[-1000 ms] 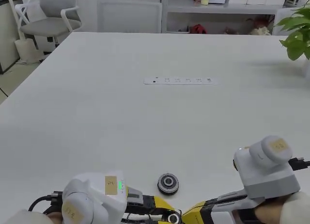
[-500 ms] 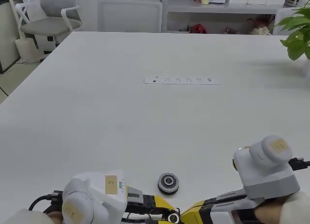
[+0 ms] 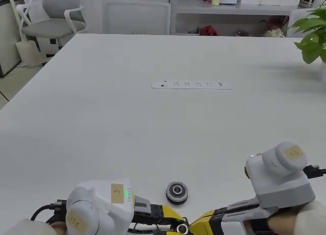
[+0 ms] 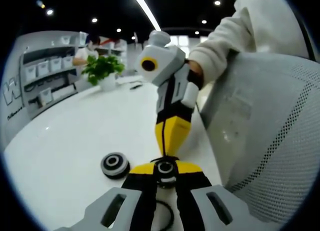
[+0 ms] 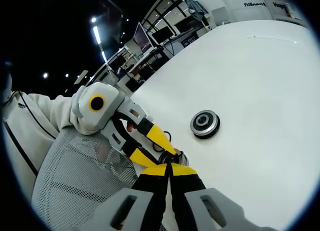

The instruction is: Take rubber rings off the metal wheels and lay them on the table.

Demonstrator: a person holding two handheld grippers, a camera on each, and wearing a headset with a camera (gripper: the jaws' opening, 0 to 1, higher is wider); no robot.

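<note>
At the bottom edge of the head view nothing has shifted over the last second: both grippers sit exactly as before, so the pull on the ring looks stalled or barely begun. The left gripper [image 4: 166, 166] is clamped on a small metal wheel [image 4: 166, 170], low in the centre of its own view. The right gripper [image 5: 170, 164] has its jaws drawn almost together, tips against that wheel; whether they pinch its rubber ring I cannot tell. A second wheel [image 3: 177, 192] lies flat on the table [image 3: 153, 128] just above them, its dark ring apparently still on. Shelf bins [image 4: 42, 68], upper left of the left gripper view, are too small to read.
</note>
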